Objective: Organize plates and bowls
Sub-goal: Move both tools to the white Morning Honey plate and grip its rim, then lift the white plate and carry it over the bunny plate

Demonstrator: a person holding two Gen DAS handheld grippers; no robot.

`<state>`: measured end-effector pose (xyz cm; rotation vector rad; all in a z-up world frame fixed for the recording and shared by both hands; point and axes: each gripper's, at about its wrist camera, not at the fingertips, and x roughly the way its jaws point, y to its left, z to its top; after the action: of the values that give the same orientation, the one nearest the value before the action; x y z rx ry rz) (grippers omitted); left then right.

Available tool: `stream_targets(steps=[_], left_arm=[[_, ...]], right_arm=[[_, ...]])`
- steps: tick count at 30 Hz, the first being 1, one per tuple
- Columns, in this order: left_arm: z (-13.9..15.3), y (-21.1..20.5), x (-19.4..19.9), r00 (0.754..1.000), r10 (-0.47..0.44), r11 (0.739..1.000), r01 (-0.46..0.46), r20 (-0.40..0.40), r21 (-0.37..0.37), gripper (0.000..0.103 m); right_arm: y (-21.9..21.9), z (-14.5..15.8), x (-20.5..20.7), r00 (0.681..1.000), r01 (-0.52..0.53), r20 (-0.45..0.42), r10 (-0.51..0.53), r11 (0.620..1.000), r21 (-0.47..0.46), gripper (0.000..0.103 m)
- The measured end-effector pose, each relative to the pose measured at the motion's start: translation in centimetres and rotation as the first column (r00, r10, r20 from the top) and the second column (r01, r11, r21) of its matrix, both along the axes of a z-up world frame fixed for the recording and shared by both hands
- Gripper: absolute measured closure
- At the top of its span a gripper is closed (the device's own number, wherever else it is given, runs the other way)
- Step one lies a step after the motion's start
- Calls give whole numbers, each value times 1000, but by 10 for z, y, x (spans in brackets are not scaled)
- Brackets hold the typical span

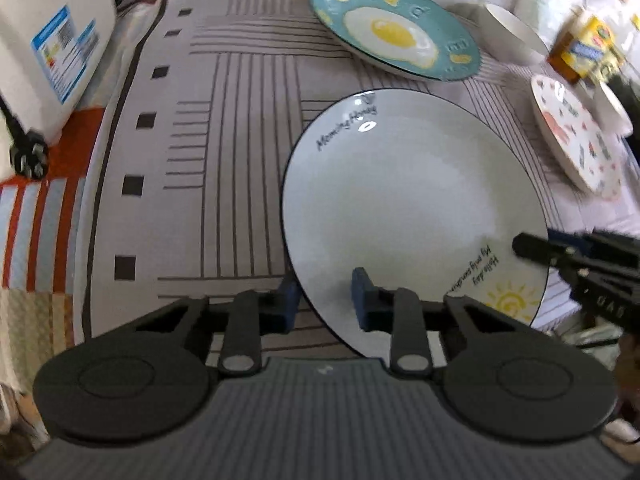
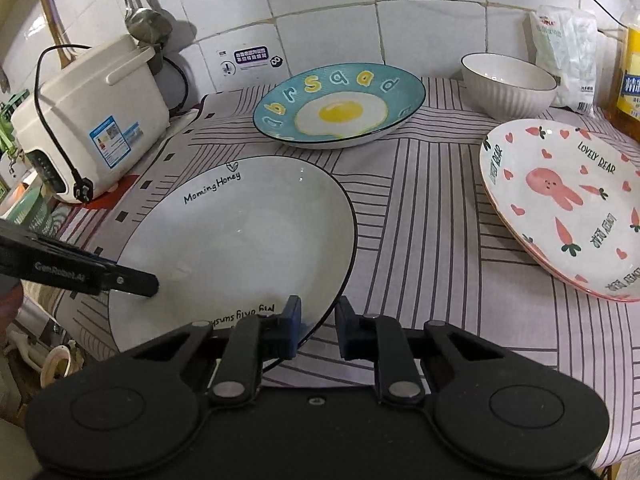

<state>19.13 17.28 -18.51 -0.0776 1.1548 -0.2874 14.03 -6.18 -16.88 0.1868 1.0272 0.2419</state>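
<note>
A white plate (image 1: 412, 208) (image 2: 240, 240) lettered "Morning Honey" lies on the striped tablecloth (image 1: 224, 128) (image 2: 420, 216). My left gripper (image 1: 324, 300) is shut on its near-left rim, one blue pad inside the plate and one outside. My right gripper (image 2: 319, 326) is shut on the near-right rim in the same way. Each gripper shows in the other's view, the right gripper (image 1: 560, 258) at the right edge and the left gripper (image 2: 120, 280) at the left edge. A blue plate with a fried-egg picture (image 1: 396, 32) (image 2: 340, 108), a white ribbed bowl (image 1: 516, 36) (image 2: 508, 84) and a pink rabbit plate (image 1: 576, 136) (image 2: 568, 204) stand farther back and to the right.
A white rice cooker (image 1: 52, 40) (image 2: 88, 120) with a dangling black plug (image 1: 30, 156) stands at the back left against the tiled wall. A white bag (image 2: 564, 56) and a yellow oil bottle (image 2: 630, 80) stand at the back right. Ladles (image 2: 140, 20) hang on the wall.
</note>
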Motion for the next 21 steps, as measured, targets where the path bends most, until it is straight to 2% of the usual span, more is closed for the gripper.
stream_targets(steps=[2, 5, 7, 10, 12, 14, 17, 21], left_arm=[[-2, 3, 0, 1000, 27, 999, -27, -8, -23, 78], [-4, 2, 1, 999, 43, 999, -43, -7, -27, 78], [-4, 2, 1, 999, 50, 998, -50, -9, -33, 78], [-5, 4, 2, 998, 66, 997, -67, -19, -42, 78], [-5, 2, 3, 997, 76, 997, -77, -29, -32, 78], [-4, 0, 6, 994, 95, 995, -96, -50, -21, 78], [-2, 1, 12, 988, 124, 991, -127, -89, -31, 78], [3, -2, 11, 988, 121, 992, -124, -95, -29, 78]], right_arm=[[-1, -4, 3, 1000, 18, -8, -18, 999, 27, 78], [-1, -15, 8, 999, 33, -9, -33, 996, 79, 70], [5, -16, 6, 999, 32, 26, -34, 998, 59, 68], [4, -16, 6, 998, 50, 25, -52, 997, 66, 73], [-2, -15, 10, 997, 81, -7, -81, 992, 99, 80], [-8, -15, 13, 993, 112, -45, -107, 984, 136, 81], [-5, -10, 13, 997, 77, -39, -73, 990, 116, 81], [-11, -3, 14, 998, 37, -57, -29, 991, 130, 81]])
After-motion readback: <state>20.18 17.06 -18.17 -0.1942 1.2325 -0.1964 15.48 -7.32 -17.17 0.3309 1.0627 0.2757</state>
